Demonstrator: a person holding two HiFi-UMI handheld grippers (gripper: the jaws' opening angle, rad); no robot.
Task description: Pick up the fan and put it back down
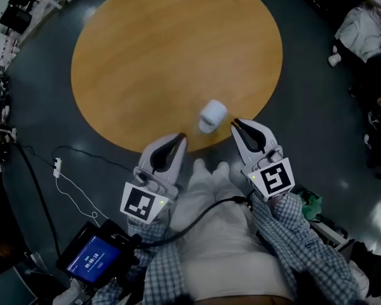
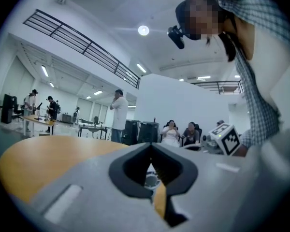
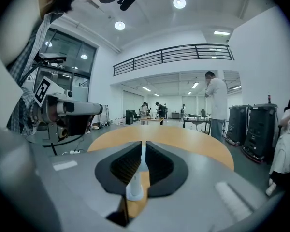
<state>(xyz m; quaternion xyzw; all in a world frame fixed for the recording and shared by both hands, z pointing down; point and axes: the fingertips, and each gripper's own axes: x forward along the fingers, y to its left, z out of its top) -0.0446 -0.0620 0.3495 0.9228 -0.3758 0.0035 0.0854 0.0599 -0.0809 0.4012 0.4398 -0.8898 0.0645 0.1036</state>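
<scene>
Fan (image 1: 212, 115) is small and all white, and it stands on the round wooden table (image 1: 165, 43), close to the edge nearest the person. From above it shows a rounded head over a smaller foot. Seen from the left gripper's side, its face is a round grille with rings. Seen from the right gripper's side, it is thin, with a slim neck that widens into a round base.

There is one fan and one table. There are two grippers, each with one black-and-white marker cube, so two cubes in all.

The left gripper (image 1: 181, 136) hangs over the table's near edge with its tip aimed at the fan and set a little apart from it. Its jaws meet at the tips and grip nothing. The fan's grille only shows through the hollow behind the tips.

The right gripper (image 1: 234, 123) sits just beside the fan on the other side, and the head view shows its tip not quite touching it. Its jaws are all but together, with only a thin slit between the pads. White from the fan shows through that slit, but the pads hold nothing.

On the dark floor to the person's left lie one device with a blue screen (image 1: 92, 257) and one white power strip (image 1: 57, 166) with its cord.
</scene>
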